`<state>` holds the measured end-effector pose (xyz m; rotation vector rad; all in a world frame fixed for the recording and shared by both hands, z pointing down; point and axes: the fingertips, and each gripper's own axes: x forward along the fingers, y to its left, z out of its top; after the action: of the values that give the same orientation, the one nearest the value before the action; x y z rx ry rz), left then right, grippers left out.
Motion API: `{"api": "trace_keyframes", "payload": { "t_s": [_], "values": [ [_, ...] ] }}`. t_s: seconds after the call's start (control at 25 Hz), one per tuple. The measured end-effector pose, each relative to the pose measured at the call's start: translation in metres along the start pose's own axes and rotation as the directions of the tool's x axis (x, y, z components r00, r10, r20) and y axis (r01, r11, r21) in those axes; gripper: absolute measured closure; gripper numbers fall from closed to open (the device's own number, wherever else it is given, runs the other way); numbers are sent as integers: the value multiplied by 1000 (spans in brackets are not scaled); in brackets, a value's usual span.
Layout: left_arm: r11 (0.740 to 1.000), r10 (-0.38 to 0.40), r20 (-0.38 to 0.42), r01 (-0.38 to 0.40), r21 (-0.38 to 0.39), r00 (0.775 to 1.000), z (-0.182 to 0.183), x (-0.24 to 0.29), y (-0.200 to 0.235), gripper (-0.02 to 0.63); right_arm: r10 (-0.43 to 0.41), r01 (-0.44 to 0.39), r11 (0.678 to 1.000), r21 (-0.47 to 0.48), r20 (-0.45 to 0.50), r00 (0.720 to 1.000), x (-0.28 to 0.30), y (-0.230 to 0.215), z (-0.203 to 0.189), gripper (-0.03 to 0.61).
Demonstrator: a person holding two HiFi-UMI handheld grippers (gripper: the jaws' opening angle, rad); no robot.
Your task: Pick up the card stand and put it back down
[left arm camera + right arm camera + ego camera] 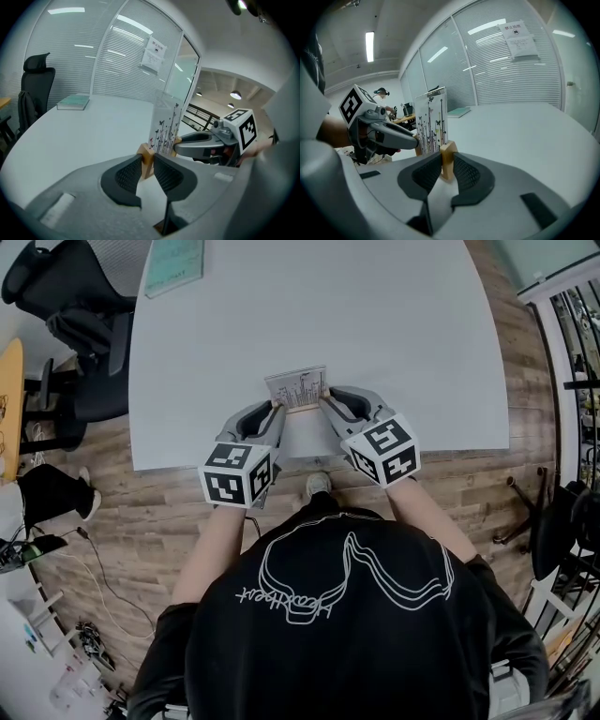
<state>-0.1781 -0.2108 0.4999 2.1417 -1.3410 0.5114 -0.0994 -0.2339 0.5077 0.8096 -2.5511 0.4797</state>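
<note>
Pinching the card stand (298,388) by either end of its wooden base, the left gripper (147,164) and right gripper (446,168) are clamped on it, its printed panel upright just beyond their fingertips, so the grasp looks made and lifting next needs both raised evenly.

The card stand (298,388) is near the tabletop's (394,334) front edge, between the left tongs (278,412) and right tongs (323,404); a book (174,263) lies far back-left.
</note>
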Motion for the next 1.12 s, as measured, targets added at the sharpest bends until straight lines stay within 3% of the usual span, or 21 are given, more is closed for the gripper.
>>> {"api": "trace_keyframes", "payload": {
  "t_s": [0.64,1.12],
  "values": [
    [1000,-10,97,9,15,995,9,-74,-104,526,20,-16,999,-42,97,995,-122,40,11,494],
    [999,28,204,-31,15,979,-1,-139,-178,528,32,-19,996,-86,156,987,-211,84,8,494]
  ]
}}
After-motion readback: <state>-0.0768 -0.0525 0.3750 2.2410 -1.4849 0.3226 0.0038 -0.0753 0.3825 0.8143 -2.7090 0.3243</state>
